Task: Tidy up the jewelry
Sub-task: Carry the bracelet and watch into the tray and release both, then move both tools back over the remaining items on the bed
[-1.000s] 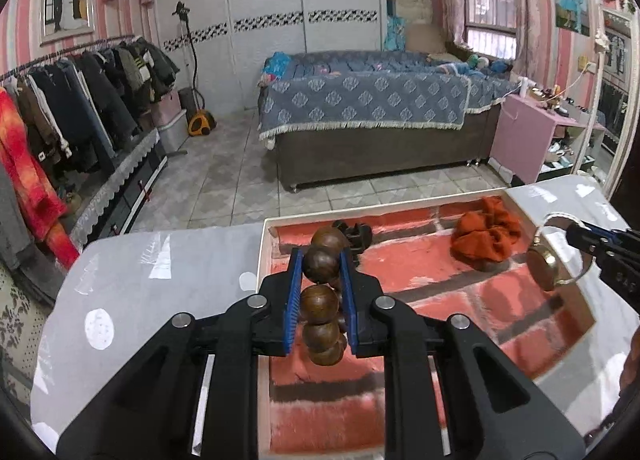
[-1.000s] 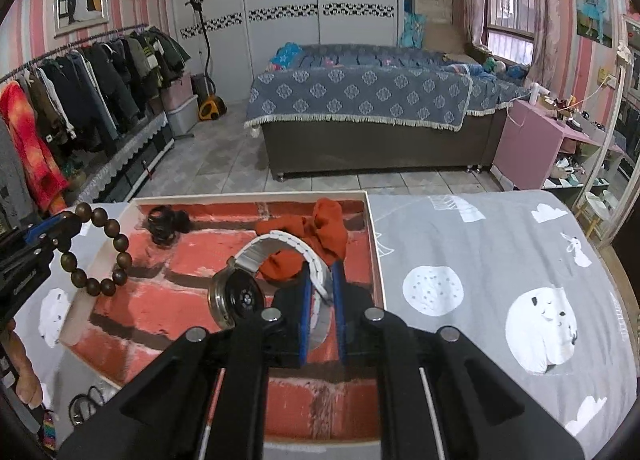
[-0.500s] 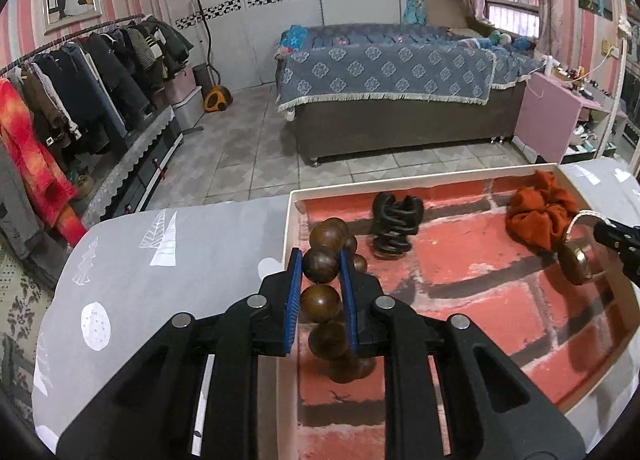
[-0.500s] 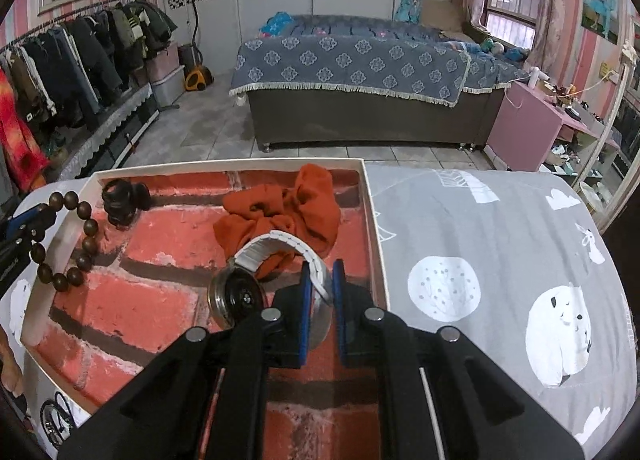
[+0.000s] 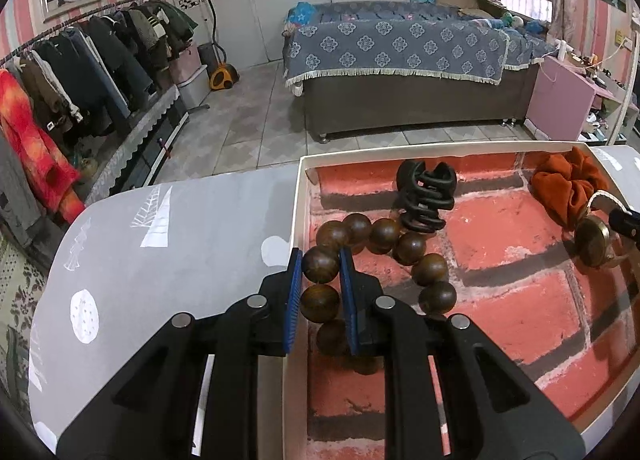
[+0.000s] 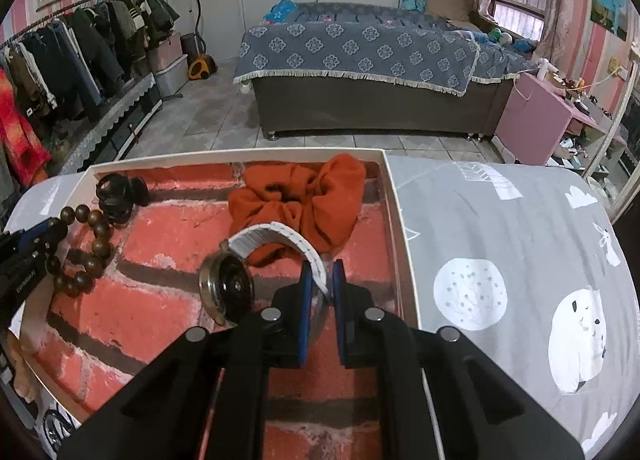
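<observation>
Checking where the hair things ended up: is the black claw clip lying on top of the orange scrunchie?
No, the black claw clip lies in the box's far left corner, apart from the orange scrunchie.

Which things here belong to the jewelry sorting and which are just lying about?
Part of the job:
- wooden bead bracelet, held in the left gripper
- watch, its white strap in the right gripper
- brick-lined box
- orange scrunchie
- black hair claw

Just lying about:
- bed
- clothes rack
- pink side table

Right tongs clamp watch strap over tray.
</observation>
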### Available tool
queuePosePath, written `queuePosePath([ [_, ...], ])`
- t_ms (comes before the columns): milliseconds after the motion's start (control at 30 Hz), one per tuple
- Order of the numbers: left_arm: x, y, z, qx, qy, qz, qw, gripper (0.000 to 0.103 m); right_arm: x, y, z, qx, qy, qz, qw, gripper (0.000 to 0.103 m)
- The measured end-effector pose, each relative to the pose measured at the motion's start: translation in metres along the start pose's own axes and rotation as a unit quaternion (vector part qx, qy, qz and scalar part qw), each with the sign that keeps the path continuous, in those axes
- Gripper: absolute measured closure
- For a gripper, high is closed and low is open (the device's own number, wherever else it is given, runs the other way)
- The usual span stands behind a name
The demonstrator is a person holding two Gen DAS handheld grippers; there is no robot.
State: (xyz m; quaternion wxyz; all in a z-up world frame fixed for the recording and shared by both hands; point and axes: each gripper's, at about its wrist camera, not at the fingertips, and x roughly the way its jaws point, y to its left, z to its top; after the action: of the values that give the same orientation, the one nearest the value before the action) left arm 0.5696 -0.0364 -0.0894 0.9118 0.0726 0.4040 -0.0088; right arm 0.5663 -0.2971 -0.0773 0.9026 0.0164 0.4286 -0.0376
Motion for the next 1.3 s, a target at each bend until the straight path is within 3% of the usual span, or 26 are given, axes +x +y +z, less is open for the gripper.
queuePosePath([
  [400, -0.004, 0.002, -0.002, -0.003, -0.001, -0.008, 1.0000, 0.083, 0.007, -0.002, -0.010, -0.016, 0.012, 0.013, 1.000, 0.089],
  [500, -0.007, 0.002, 0.000, 0.000, 0.003, -0.017, 0.9999, 0.075, 0.001, -0.002, -0.011, -0.021, 0.014, 0.017, 1.000, 0.063],
  [567, -0.013, 0.001, 0.000, 0.000, -0.002, -0.016, 0.9999, 0.059, -0.011, -0.001, -0.011, -0.030, 0.003, 0.016, 0.999, 0.057],
  [633, -0.022, 0.001, 0.001, 0.002, -0.011, -0.014, 0.9998, 0.050, -0.023, 0.000, -0.010, -0.032, -0.005, 0.021, 0.999, 0.053],
  [733, -0.038, 0.005, 0.002, -0.002, -0.018, -0.023, 0.9996, 0.047, -0.050, 0.000, -0.007, -0.038, -0.030, 0.017, 0.999, 0.041],
  [833, -0.061, 0.013, 0.002, -0.008, -0.038, -0.027, 0.9989, 0.028, -0.080, -0.006, -0.009, -0.037, -0.061, 0.012, 0.997, 0.028],
  [900, -0.081, 0.018, 0.000, -0.010, -0.056, -0.027, 0.9980, 0.018, -0.095, -0.012, -0.010, -0.031, -0.073, 0.013, 0.997, 0.027],
  [967, -0.095, 0.023, -0.002, -0.012, -0.065, -0.032, 0.9973, 0.017, -0.111, -0.016, -0.015, -0.023, -0.080, 0.018, 0.996, 0.026],
  [1067, -0.120, 0.034, -0.010, -0.017, -0.073, -0.039, 0.9964, 0.012, -0.131, -0.023, -0.024, -0.012, -0.093, 0.005, 0.996, 0.016],
  [1167, -0.149, 0.045, -0.022, -0.014, -0.090, -0.034, 0.9953, 0.006, -0.152, -0.028, -0.038, -0.010, -0.111, -0.007, 0.994, 0.014],
  [1300, -0.177, 0.062, -0.042, -0.020, -0.094, -0.033, 0.9948, 0.005, -0.180, -0.036, -0.059, -0.003, -0.122, -0.017, 0.992, 0.014],
])
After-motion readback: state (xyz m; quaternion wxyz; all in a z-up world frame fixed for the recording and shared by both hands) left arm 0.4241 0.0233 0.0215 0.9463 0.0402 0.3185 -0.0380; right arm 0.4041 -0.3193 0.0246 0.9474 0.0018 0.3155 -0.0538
